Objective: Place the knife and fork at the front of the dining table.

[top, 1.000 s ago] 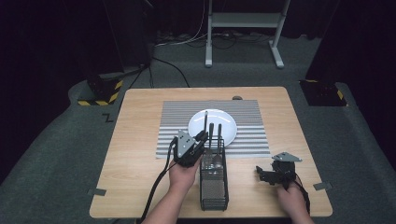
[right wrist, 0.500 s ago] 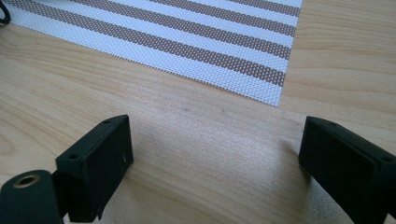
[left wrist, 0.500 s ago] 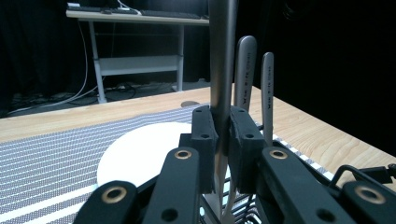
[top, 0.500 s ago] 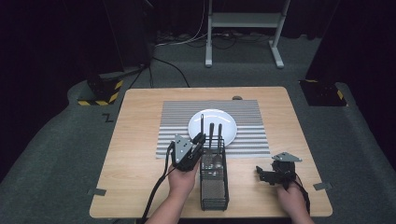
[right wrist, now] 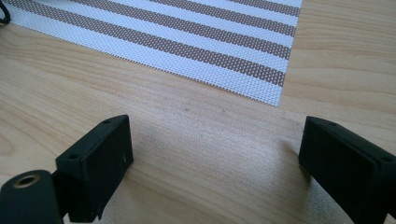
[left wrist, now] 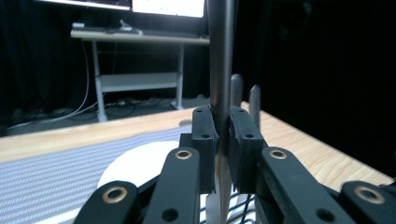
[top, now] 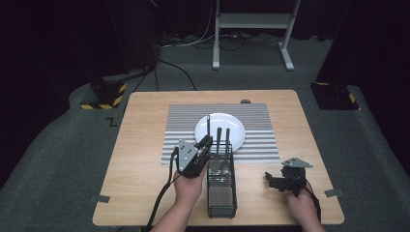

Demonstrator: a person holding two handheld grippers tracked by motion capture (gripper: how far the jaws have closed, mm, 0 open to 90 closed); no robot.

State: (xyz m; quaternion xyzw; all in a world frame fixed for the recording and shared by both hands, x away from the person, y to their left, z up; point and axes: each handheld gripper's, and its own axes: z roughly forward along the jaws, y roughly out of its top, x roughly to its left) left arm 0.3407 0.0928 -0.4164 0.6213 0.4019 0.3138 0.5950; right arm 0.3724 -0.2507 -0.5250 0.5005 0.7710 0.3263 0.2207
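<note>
The left tool (top: 207, 141) sits just left of centre in the high view, its jaws clamped on the dark handle of a utensil (top: 208, 126) that stands upright at the far end of a black wire caddy (top: 221, 191). In the left gripper view the left tool's pads (left wrist: 205, 135) press on either side of that utensil (left wrist: 221, 56), whose handle runs straight up out of the top of the frame; its lower, paler end drops between the jaws toward the caddy wires. Two more handles (top: 223, 137) stand in the same compartment just to the right, and they rise behind the jaws in the left gripper view too.

The step in hand looks like drawing one utensil out of the caddy: the grip is made, but the working end appears to be low among the wires. Beyond the caddy, in the middle of the frame, a white plate (top: 232, 129) rests on a striped placemat (top: 179, 121), a likely place to lay the piece.

The next move calls for a straight upward lift, keeping the handle vertical so it does not snag the wire rim or knock the neighbouring handles, then a carry toward the mat.

The right tool (top: 280, 182), at the lower right, rests on the wooden surface (top: 140, 121) with its jaws spread wide and nothing between them.
</note>
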